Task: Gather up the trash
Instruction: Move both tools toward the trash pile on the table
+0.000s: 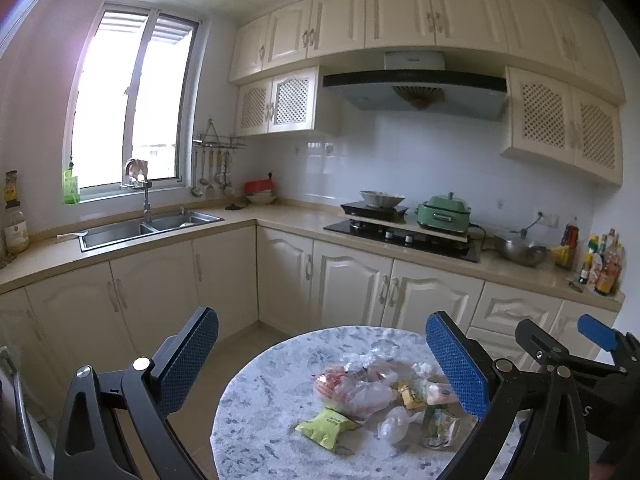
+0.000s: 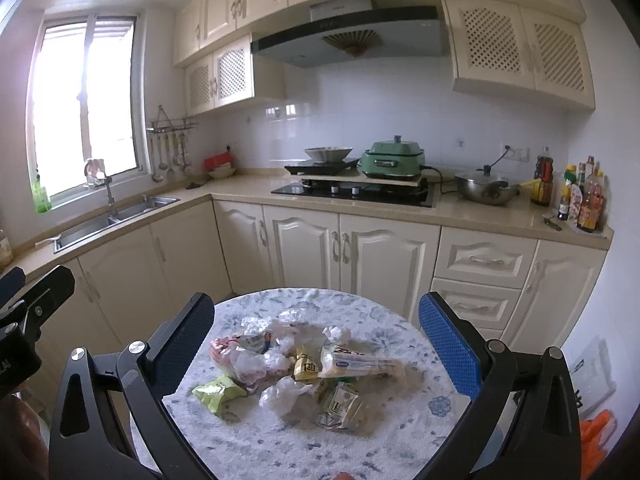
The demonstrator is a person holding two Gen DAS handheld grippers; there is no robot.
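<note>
A pile of trash (image 1: 384, 396) lies on a round table with a white-and-blue patterned cloth (image 1: 272, 392). The pile (image 2: 296, 364) holds clear plastic bags, a lime-green packet (image 1: 325, 427) (image 2: 218, 392), a yellow wrapper (image 2: 306, 368), a long white wrapper (image 2: 360, 364) and a crumpled green-white packet (image 2: 340, 404). My left gripper (image 1: 320, 360) is open and empty, above the near left side of the table. My right gripper (image 2: 316, 344) is open and empty, above the pile; it also shows at the right edge of the left wrist view (image 1: 568, 356).
An L-shaped kitchen counter (image 2: 480, 212) stands behind the table, with a sink (image 1: 148, 228), a hob (image 2: 352, 192), a green cooker (image 2: 394, 160), a wok (image 2: 486, 190) and bottles (image 2: 580, 196). An orange bag (image 2: 598, 436) lies on the floor at right.
</note>
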